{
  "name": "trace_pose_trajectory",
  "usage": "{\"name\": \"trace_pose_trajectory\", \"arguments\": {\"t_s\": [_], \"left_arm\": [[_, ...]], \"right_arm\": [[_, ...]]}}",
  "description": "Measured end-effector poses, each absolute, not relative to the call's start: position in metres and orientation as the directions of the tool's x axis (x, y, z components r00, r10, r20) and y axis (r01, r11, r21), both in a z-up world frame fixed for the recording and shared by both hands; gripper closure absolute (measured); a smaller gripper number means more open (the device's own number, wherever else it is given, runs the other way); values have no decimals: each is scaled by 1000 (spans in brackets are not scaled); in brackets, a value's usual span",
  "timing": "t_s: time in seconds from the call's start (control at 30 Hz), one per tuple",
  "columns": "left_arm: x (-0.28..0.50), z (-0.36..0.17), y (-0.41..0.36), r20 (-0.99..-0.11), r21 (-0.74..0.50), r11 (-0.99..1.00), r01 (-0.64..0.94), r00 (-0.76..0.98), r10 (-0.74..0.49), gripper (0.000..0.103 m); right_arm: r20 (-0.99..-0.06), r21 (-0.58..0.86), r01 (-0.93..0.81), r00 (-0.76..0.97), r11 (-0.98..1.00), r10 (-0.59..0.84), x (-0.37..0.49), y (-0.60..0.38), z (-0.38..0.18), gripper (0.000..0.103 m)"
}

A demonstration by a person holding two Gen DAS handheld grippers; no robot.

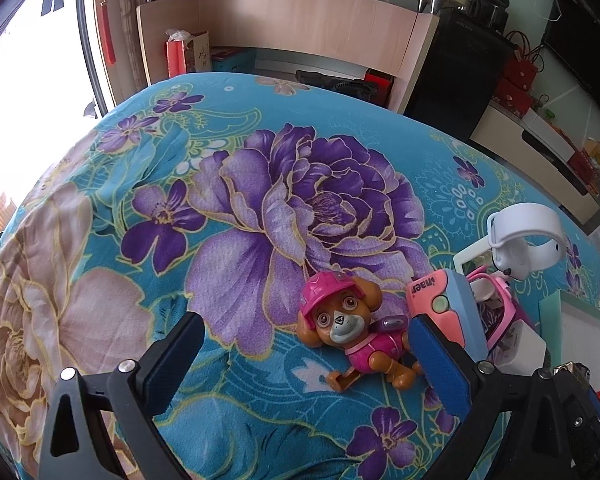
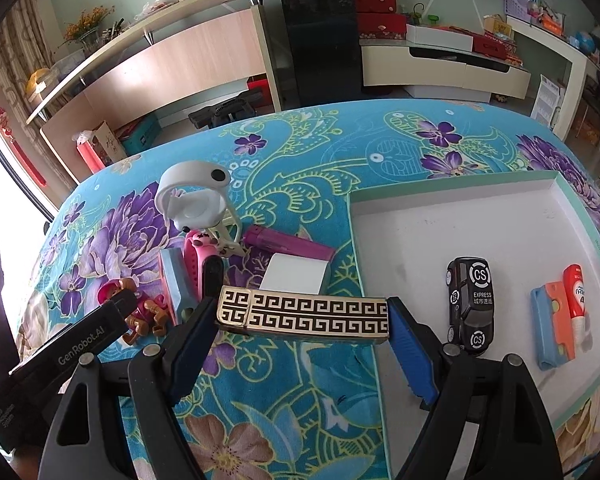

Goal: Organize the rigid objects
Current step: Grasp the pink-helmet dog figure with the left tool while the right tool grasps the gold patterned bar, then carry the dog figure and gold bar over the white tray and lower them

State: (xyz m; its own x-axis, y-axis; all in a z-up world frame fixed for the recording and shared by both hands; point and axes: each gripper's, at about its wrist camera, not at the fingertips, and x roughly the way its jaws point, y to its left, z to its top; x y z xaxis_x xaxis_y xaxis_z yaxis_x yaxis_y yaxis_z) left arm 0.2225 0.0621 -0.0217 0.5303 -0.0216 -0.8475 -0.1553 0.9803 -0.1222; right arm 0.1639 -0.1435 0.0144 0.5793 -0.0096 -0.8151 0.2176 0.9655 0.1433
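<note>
My right gripper (image 2: 302, 328) is shut on a long gold-and-black patterned box (image 2: 304, 314), held crosswise above the floral cloth, left of the white tray (image 2: 404, 232). The tray holds a black toy car (image 2: 470, 306), a blue-and-orange case (image 2: 550, 326) and a red-and-white tube (image 2: 576, 294). My left gripper (image 1: 312, 354) is open over the cloth, with a pink toy dog (image 1: 354, 330) lying between its fingers, nearer the right one. A pink-and-blue case (image 1: 446, 306) stands just past the right finger.
A pile lies left of the tray: a white watch holder (image 2: 192, 196), a pink watch (image 2: 198, 260), a magenta lighter-like stick (image 2: 288, 242) and a white block (image 2: 294, 274). The table's far edge faces shelves and a black cabinet (image 2: 320, 36).
</note>
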Motion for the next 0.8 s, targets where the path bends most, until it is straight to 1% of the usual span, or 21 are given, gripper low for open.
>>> {"name": "trace_pose_trajectory", "arguments": {"t_s": [0.1,0.2,0.4,0.53,0.63,0.77,0.8], "left_arm": [[227,-27,55,-852,-91,986,-142,523,-3,0],[229,-30,51,-852,-106,986,-129,523,-23,0],[232,-34,43,-853,-72,990,-119,522,1,0],[233,-35,44,-851,-81,989,-124,524,-4,1],[232,-34,44,-849,-103,988,-115,528,-28,12],[231,-31,42,-843,-127,987,-96,535,-57,35],[230,-30,42,-841,-132,987,-97,538,-59,36]], "right_arm": [[-817,155,219,577,963,0,164,-146,14,19],[-818,163,227,575,960,3,164,-149,14,19],[-824,172,245,566,954,3,165,-157,12,19],[-827,175,246,563,953,6,165,-157,11,19],[-829,176,245,560,953,9,165,-157,10,19],[-829,176,249,559,952,7,164,-158,10,19],[-829,176,251,558,952,6,164,-159,10,19]]}}
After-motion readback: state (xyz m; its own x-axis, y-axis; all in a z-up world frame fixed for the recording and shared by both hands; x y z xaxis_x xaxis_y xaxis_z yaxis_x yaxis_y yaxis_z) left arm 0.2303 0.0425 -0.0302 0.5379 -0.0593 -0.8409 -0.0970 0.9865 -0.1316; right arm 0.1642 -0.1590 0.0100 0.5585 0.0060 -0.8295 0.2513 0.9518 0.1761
